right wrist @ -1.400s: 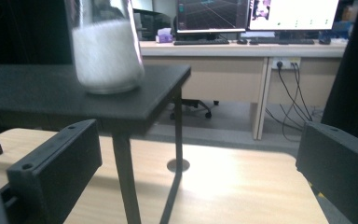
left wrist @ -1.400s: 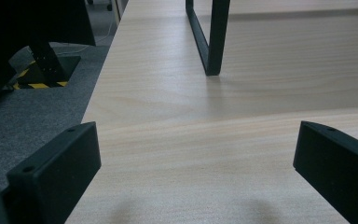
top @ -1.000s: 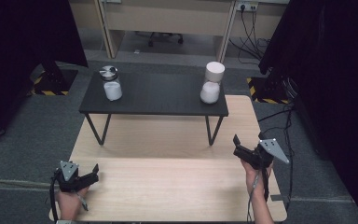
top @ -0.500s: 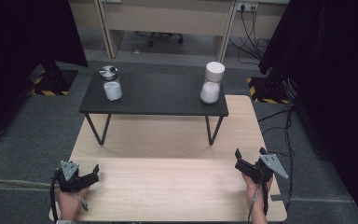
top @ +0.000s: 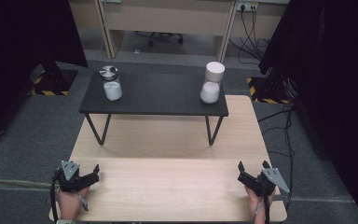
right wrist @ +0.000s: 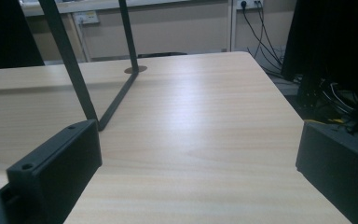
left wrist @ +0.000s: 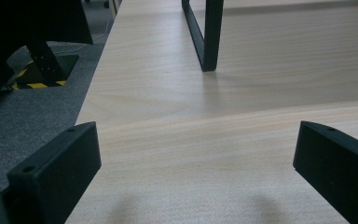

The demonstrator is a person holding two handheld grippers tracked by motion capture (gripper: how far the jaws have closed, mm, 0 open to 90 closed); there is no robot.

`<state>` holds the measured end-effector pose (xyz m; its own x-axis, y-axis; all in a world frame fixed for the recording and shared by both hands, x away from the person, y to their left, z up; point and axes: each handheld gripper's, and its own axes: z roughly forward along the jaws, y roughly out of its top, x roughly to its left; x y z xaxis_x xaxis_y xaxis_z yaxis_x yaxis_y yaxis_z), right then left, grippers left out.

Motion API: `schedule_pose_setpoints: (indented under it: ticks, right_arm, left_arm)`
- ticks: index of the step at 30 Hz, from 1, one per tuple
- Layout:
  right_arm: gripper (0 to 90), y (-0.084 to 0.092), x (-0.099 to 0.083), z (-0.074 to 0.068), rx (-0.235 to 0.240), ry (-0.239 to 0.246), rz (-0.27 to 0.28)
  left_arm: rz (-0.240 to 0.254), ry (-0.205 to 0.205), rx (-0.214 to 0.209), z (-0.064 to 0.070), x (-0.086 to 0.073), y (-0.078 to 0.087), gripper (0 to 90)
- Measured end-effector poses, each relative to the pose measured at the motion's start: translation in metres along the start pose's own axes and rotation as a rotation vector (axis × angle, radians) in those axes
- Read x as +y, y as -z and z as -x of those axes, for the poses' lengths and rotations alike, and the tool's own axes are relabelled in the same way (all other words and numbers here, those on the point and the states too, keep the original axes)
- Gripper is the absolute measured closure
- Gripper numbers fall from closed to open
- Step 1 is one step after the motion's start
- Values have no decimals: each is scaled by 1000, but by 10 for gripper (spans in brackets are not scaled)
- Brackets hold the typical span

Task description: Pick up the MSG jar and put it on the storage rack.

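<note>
Left gripper (top: pixel 89 178): fingers (left wrist: pixel 56 163) spread wide, holding nothing, low over the near left corner of the wooden tabletop (top: pixel 168 186). Right gripper (top: pixel 249 178): fingers (right wrist: pixel 58 161) likewise spread and empty, low over the near right corner. Nearest items: two jars on a black stand (top: pixel 154 95) at the far side of the tabletop, well apart from both grippers. Left jar (top: pixel 111 83): metal lid on, white contents in the lower part. Right jar (top: pixel 212 83): white lid on, white contents below. Stand legs (left wrist: pixel 205 37) appear ahead of each gripper. Progress, as judged: nothing is started; neither jar is touched, both lids remain in place, and every reach, grasp and handling step is left to do. Change from the earlier frames: the right gripper has come down and back toward the person's edge; the left gripper and both jars are unchanged.
</note>
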<state>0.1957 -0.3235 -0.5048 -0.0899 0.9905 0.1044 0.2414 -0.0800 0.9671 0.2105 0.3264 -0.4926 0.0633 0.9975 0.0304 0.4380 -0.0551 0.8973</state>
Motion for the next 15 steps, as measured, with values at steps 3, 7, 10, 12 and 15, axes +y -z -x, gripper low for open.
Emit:
schedule_pose_setpoints:
  ticks: [3,7,10,12,15]
  right_arm:
    - [3,4,-7,0,-23,-5,5]
    - [3,7,-14,2,-33,-21,12]
    - [3,9,-19,3,-36,-29,21]
    - [3,11,-23,2,-36,-19,40]
    - [3,13,-26,1,-32,-5,55]
  left_arm:
    - [-1,-1,0,0,0,0,0]
    - [-2,-3,1,0,0,0,0]
    - [-3,-3,1,0,1,0,0]
    - [-5,-4,1,0,1,0,0]
    - [-5,-8,0,1,1,0,0]
